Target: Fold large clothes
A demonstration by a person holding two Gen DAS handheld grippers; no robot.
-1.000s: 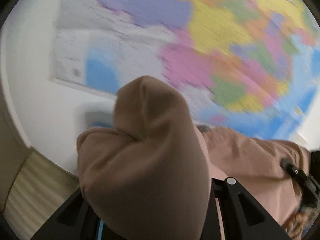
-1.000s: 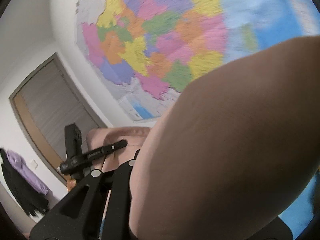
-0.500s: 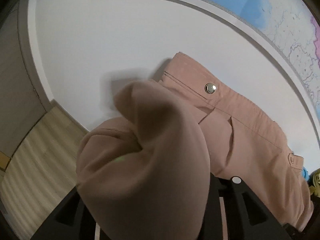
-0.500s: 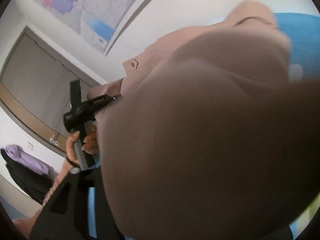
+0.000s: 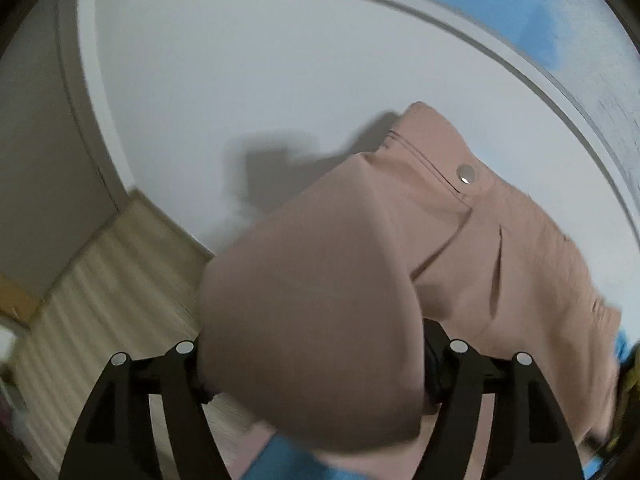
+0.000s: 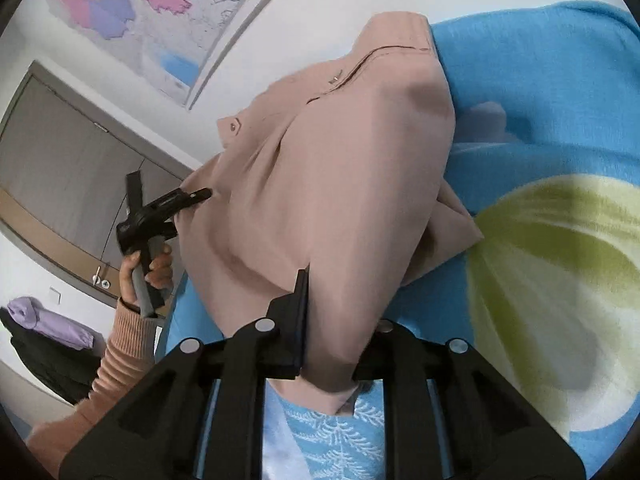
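Pink trousers (image 5: pixel 460 240) with a metal snap (image 5: pixel 465 173) on the waistband lie on a blue blanket (image 6: pixel 540 100). One end is doubled over toward the waistband. In the left wrist view a bulge of that cloth fills the gap of my left gripper (image 5: pixel 312 360) and hides the fingertips. Its jaws stand wide and are opening. In the right wrist view my right gripper (image 6: pixel 336 340) is closing on a lower fold of the trousers (image 6: pixel 340 160), one finger flat against the cloth. The left gripper (image 6: pixel 176 204) shows there too, held by a hand (image 6: pixel 148 268) at the trousers' left edge.
The blanket has a yellow-green patch (image 6: pixel 560 280) to the right of the trousers. Behind is a white wall with a coloured map (image 6: pixel 160 8) and a grey door (image 6: pixel 60 152). Wood floor (image 5: pixel 100 300) lies left of the bed. Dark and purple clothes (image 6: pixel 40 328) hang at far left.
Both grippers have dropped from facing the wall map to just over the bed, bringing the cloth down onto the trousers. The left jaws have spread much wider.
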